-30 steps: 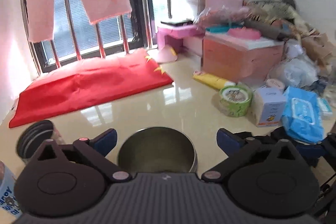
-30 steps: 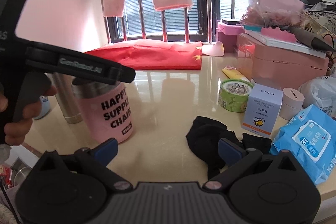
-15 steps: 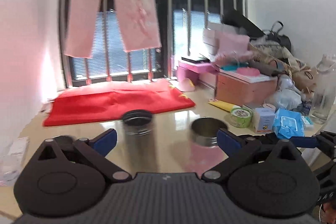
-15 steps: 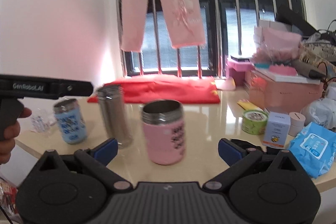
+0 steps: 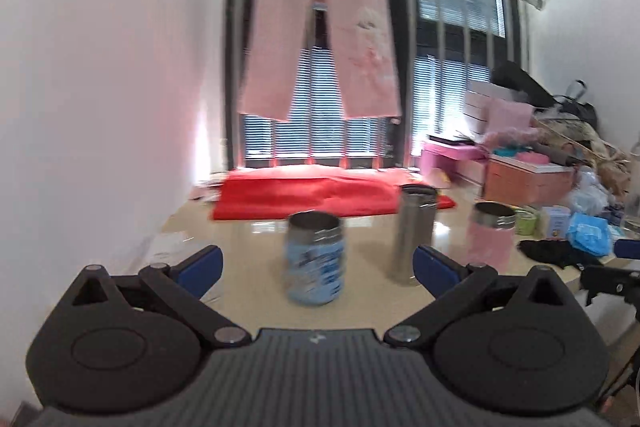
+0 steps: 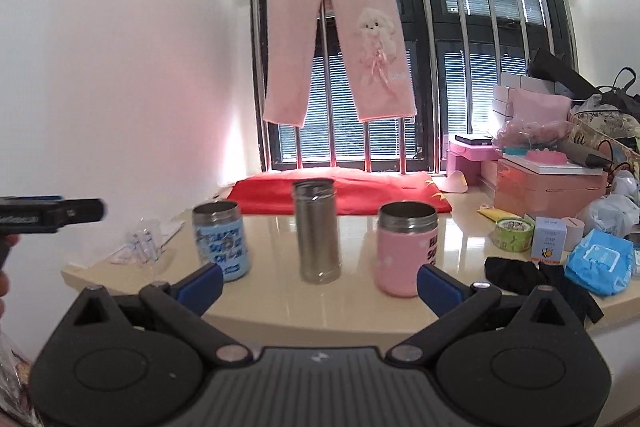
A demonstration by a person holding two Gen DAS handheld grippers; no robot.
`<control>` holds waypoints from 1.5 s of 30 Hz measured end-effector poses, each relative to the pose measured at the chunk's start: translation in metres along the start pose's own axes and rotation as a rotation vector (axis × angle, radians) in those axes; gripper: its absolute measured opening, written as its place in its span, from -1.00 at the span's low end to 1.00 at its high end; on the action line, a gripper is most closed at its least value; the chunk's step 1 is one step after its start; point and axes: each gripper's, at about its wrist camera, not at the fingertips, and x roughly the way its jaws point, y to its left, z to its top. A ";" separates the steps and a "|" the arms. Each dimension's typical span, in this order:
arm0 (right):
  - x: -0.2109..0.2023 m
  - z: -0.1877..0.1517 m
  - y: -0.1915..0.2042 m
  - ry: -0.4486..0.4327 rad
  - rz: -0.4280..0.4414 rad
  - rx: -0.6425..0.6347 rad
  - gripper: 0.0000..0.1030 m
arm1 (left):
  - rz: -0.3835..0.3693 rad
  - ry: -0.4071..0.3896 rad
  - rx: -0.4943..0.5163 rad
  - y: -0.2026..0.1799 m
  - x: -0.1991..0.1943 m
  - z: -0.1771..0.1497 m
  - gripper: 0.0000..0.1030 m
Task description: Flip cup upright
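Steel-rimmed pink cup (image 6: 407, 247) upright on table (image 6: 360, 301), mouth up, beside steel flask (image 6: 317, 231) and blue cup (image 6: 219, 239). Flip judged complete. Both hand-held grippers, left (image 5: 316, 265) and right (image 6: 319, 283), spread apart, empty, clear of the cups.

three upright cups (image 6: 407, 247), two hand-held grippers (image 6: 319, 281), one red cloth (image 6: 348, 190)
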 end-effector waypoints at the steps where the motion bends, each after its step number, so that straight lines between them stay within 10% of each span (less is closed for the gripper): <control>1: -0.001 -0.001 0.007 0.005 -0.010 -0.008 1.00 | 0.012 -0.006 -0.008 0.006 -0.006 -0.006 1.00; 45: -0.043 0.004 0.028 -0.120 -0.078 -0.008 1.00 | -0.039 -0.092 -0.034 0.000 -0.030 -0.014 1.00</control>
